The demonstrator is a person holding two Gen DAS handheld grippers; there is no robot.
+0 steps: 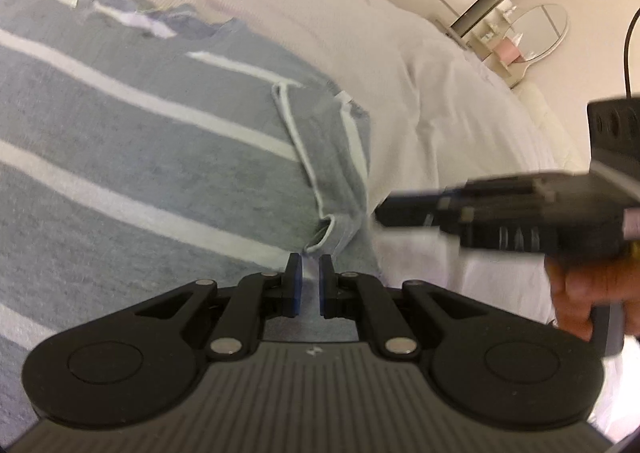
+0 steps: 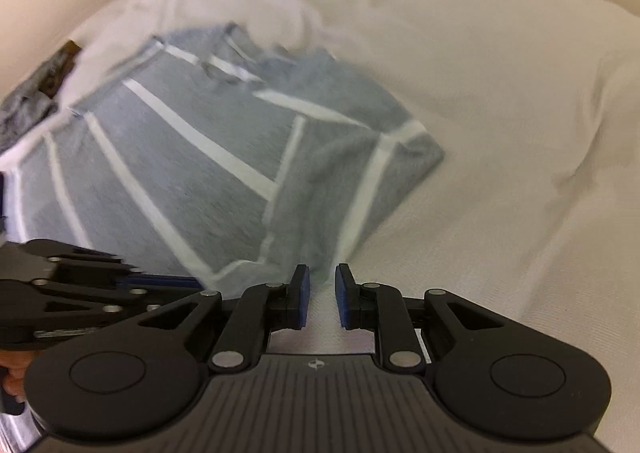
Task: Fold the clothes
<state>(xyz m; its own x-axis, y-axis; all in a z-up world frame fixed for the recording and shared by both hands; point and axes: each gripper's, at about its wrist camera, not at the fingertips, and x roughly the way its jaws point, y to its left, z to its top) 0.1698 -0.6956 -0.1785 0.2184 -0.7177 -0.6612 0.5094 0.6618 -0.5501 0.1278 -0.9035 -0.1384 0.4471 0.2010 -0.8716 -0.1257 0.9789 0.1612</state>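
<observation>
On my left camera the grey striped shirt lies spread on the white bed, filling the view from 9 to 12 o'clock. My left tongs stand slightly apart over its near hem at 6 o'clock; a strip of cloth shows in the gap, though I cannot tell if it is gripped. At 3 o'clock my right tongs come in blurred. On the right camera their jaws stand apart, empty. I judge one sleeve side already folded over, with the other side and the cross-fold left.
</observation>
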